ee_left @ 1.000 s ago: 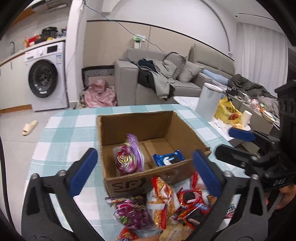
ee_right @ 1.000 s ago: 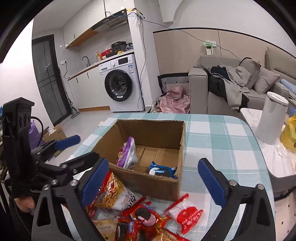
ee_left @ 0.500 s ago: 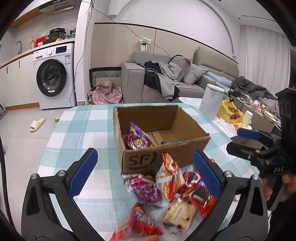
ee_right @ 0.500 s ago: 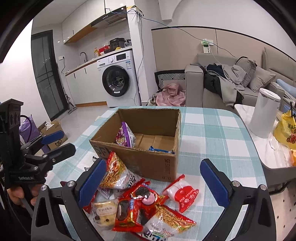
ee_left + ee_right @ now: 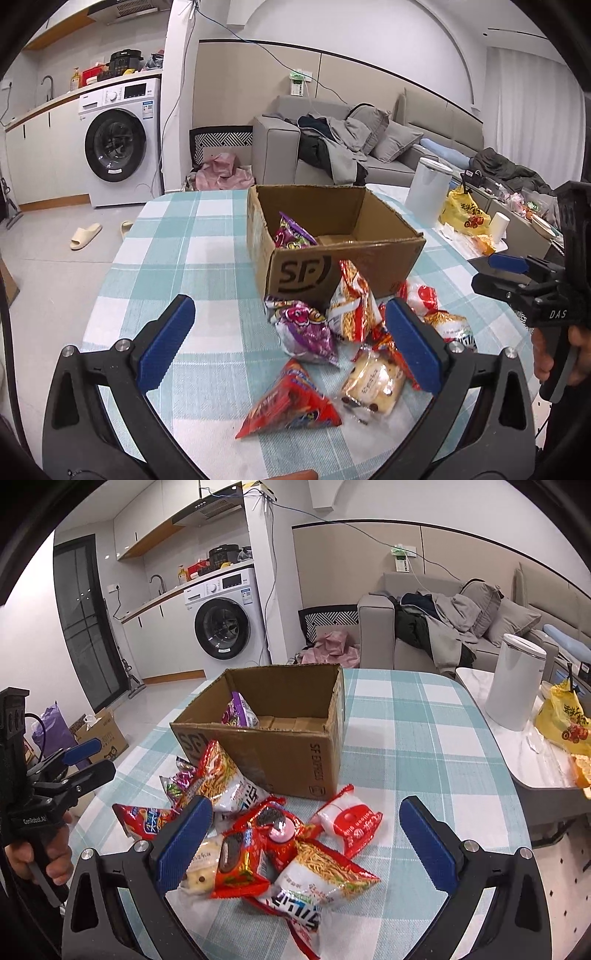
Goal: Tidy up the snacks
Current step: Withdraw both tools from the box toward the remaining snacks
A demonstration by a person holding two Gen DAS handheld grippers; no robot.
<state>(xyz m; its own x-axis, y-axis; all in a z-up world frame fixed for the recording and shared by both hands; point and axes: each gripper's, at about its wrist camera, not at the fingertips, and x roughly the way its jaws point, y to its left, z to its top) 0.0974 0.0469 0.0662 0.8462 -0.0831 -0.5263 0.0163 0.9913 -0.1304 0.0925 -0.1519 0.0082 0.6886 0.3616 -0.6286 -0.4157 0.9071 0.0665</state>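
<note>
Both claws, left and right, are held released above the snack pile; a packet must next be grasped and boxed.

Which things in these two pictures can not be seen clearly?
- Cardboard box floor: both views, near wall hides most.
- Purple packet in box: lower part behind wall.
- Cookie pack: right wrist view, partly behind blue pad.
- Packet print: too small.
</note>
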